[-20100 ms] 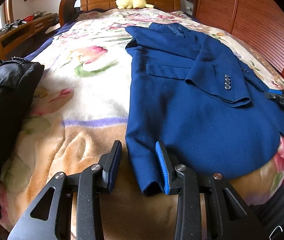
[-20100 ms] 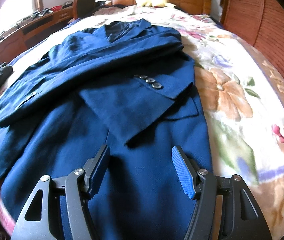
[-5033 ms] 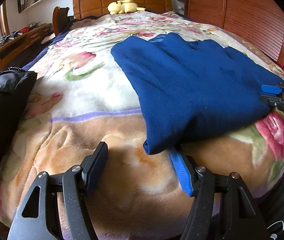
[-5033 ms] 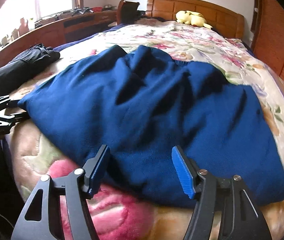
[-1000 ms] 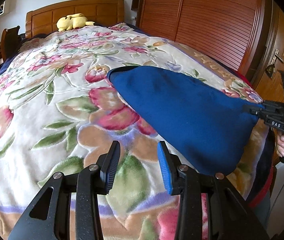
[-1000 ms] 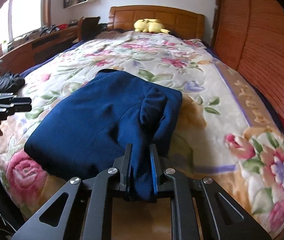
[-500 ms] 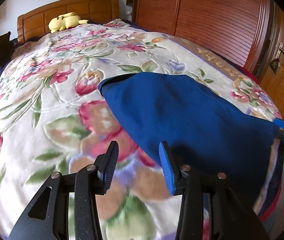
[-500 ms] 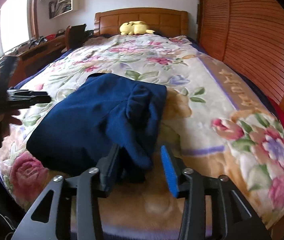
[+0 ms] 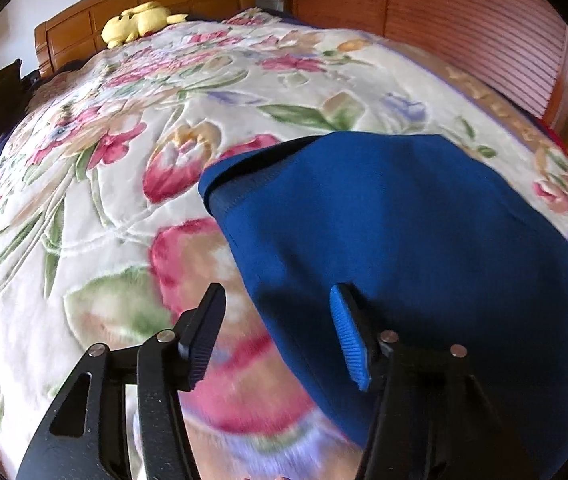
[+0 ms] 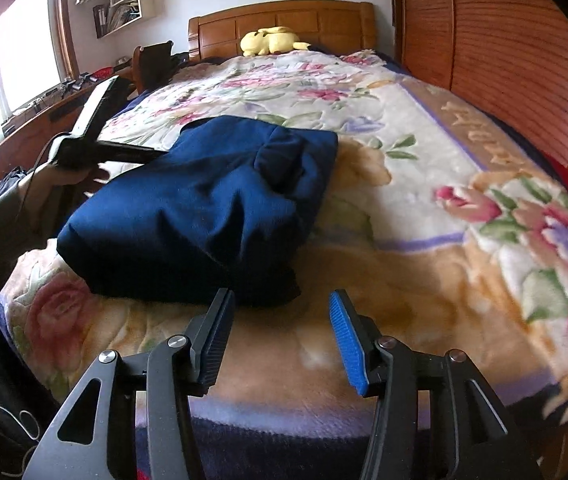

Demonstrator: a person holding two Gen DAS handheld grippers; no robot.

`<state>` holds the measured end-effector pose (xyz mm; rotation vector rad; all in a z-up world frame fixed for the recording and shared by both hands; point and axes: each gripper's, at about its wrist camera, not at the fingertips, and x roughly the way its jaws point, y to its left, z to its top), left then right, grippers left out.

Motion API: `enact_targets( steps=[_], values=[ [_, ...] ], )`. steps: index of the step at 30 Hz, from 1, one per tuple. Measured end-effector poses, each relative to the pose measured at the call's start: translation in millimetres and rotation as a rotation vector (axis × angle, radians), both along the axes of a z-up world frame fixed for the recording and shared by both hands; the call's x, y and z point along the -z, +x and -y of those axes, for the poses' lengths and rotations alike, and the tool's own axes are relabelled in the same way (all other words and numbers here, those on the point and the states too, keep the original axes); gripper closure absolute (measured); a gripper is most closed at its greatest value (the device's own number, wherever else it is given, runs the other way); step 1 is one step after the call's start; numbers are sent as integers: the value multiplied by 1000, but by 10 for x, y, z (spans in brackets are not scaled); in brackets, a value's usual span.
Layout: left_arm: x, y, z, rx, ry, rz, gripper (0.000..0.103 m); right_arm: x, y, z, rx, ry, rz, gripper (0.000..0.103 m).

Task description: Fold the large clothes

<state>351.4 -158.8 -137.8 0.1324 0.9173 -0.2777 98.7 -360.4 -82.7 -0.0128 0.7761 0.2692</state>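
The blue jacket (image 9: 395, 240) lies folded into a compact bundle on the floral blanket (image 9: 96, 200) near the bed's foot. My left gripper (image 9: 278, 334) is open, low over the bundle's left edge; its right finger is over the cloth, its left finger over the blanket. It grips nothing. In the right wrist view the bundle (image 10: 204, 212) lies ahead and left. My right gripper (image 10: 282, 340) is open and empty, just short of the bundle's near corner. The left gripper (image 10: 104, 148) shows there at the bundle's far left edge, held by a hand.
A yellow plush toy (image 10: 272, 42) lies by the wooden headboard (image 10: 284, 20). Wooden louvred wardrobe doors (image 10: 503, 60) run along the right side of the bed. A desk with clutter (image 10: 24, 120) and a chair (image 10: 156, 64) stand at the left under a window.
My right gripper opened fully, let go of the jacket's corner and drew back. My left gripper opened wider and moved in close over the bundle's left edge.
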Motion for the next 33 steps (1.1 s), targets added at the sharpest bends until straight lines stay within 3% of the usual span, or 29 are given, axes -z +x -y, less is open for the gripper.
enact_targets(
  steps=[2, 9, 14, 33],
  values=[
    [59, 98, -2, -13, 22, -2, 42, 28, 33, 5, -3, 8, -4, 52],
    [197, 501, -181, -73, 1, -16, 0, 111, 72, -5, -10, 23, -16, 51],
    [254, 685, -307, -78, -70, -70, 0, 135, 75, 2, 26, 27, 1, 51],
    [242, 730, -321, -58, -93, -83, 0, 248, 331, -134, 34, 70, -9, 51]
  ],
)
